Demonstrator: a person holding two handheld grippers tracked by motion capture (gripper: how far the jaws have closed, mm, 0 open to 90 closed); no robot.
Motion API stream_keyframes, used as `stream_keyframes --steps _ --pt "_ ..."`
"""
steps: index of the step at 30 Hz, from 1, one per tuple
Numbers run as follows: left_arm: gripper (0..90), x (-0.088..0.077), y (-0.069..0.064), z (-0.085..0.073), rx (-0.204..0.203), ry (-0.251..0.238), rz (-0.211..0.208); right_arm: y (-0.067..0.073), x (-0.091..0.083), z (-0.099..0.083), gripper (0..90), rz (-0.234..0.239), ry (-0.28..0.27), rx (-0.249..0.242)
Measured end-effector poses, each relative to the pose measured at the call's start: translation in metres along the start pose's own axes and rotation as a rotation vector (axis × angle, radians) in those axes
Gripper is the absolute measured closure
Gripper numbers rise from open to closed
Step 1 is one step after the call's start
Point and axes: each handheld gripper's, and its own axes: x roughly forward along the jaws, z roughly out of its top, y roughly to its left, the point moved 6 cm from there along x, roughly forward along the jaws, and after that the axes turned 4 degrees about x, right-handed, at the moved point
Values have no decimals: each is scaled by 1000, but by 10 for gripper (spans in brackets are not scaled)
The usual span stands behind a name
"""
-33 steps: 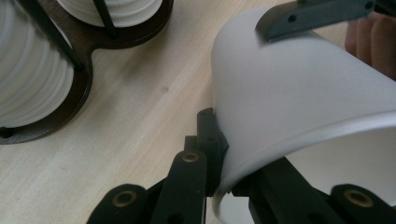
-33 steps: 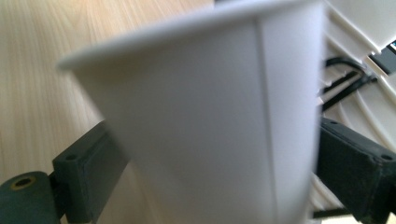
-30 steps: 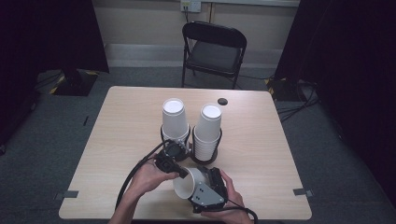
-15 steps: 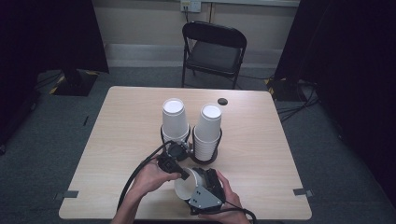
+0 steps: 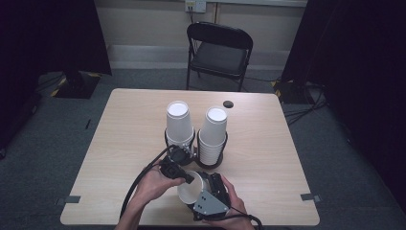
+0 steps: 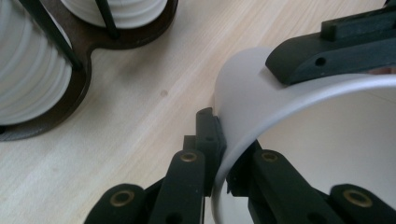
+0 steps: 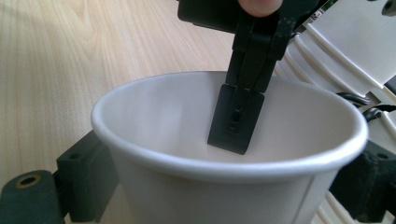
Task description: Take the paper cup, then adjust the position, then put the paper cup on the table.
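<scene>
A white paper cup lies tipped on its side at the near edge of the table, mouth toward the left hand. My left gripper is shut on its rim, one finger inside the cup and one outside. My right gripper spans the cup's body, a jaw on each side of the wall. Its jaws have just been closing with the cup between them, and its pad rests on the wall.
Two stacks of upside-down white cups stand in a dark two-ring holder just beyond the hands. A small black disc lies farther back. A folding chair stands behind the table.
The right hand has rocked slightly around the cup. Both hands and the cup stay at the same spot near the table's front edge.
</scene>
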Motion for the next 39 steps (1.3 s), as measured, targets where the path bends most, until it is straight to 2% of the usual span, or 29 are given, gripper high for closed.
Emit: stream_keyframes --steps 2,7,10,17,23,26,28,33,36,39 --pt "858 0 1 1 -17 -28 -13 -2 0 -1 97 -5 -2 14" --pt "827 -3 4 0 -24 -98 -24 -6 0 -2 99 -4 -6 55" --pt "770 -5 4 0 -42 -163 -22 -8 0 -5 100 -4 -3 87" --pt "639 -5 5 0 -46 -234 -15 -12 -1 -8 101 -5 -3 150" --pt "539 -6 5 0 -26 -308 44 -17 -4 -10 102 -3 -6 209" --pt "476 -4 5 -1 -11 -329 40 -18 -5 -15 102 0 1 239" --pt "435 -4 6 -1 -2 -333 64 -19 -5 -17 102 -5 5 250" --pt "346 -5 5 0 7 -380 95 -22 -7 -21 102 -12 -1 288" --pt "290 -5 7 -2 8 -406 101 -25 -8 -25 102 -22 7 309" --pt "235 -4 7 -3 24 -429 81 -27 -7 -29 102 -31 3 337"
